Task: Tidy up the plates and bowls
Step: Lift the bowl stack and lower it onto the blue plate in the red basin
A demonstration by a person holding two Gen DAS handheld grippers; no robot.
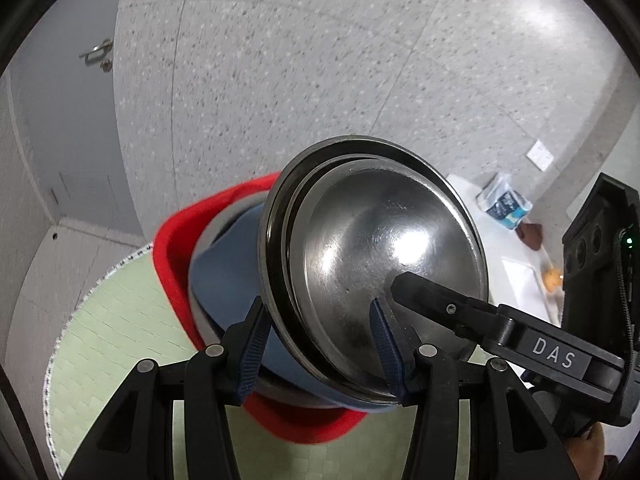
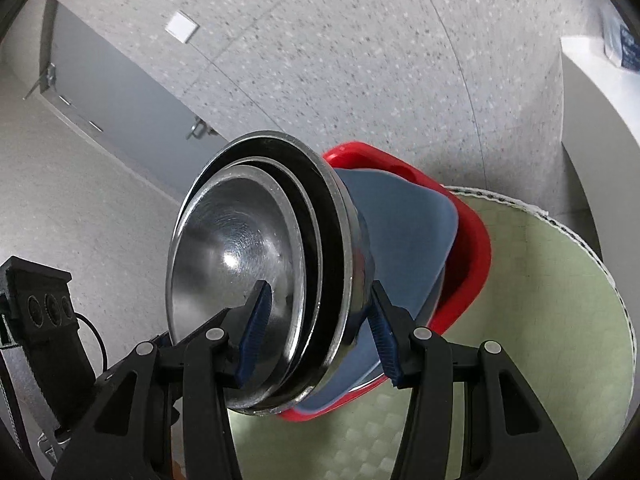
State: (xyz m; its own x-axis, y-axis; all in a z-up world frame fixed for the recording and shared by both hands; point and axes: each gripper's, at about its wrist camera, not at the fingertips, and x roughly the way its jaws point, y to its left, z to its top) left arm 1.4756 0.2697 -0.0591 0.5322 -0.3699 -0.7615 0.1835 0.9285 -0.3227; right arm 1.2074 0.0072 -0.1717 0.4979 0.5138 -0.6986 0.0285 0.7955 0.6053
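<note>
A tilted stack of dishes hangs in the air between both grippers. It is made of nested steel bowls [image 1: 372, 240], a blue dish [image 1: 224, 272] and a red dish [image 1: 172, 248]. My left gripper [image 1: 320, 344] is shut on the stack's near rim, one pad inside the steel bowl and one behind the blue dish. One finger [image 1: 404, 282] of the right gripper presses inside the same bowl. In the right wrist view my right gripper [image 2: 320, 328] is shut on the steel bowls [image 2: 224, 248], with the blue dish [image 2: 400, 232] and red dish [image 2: 476, 264] behind them.
A round pale-green mat [image 1: 112, 320] with a white stitched edge lies below the stack, also visible as the mat [image 2: 540, 320]. Speckled grey floor lies beyond. There is a grey door [image 1: 60, 128] at the left, and a white counter [image 1: 516, 280] with a blue-and-white pack [image 1: 504, 200] at the right.
</note>
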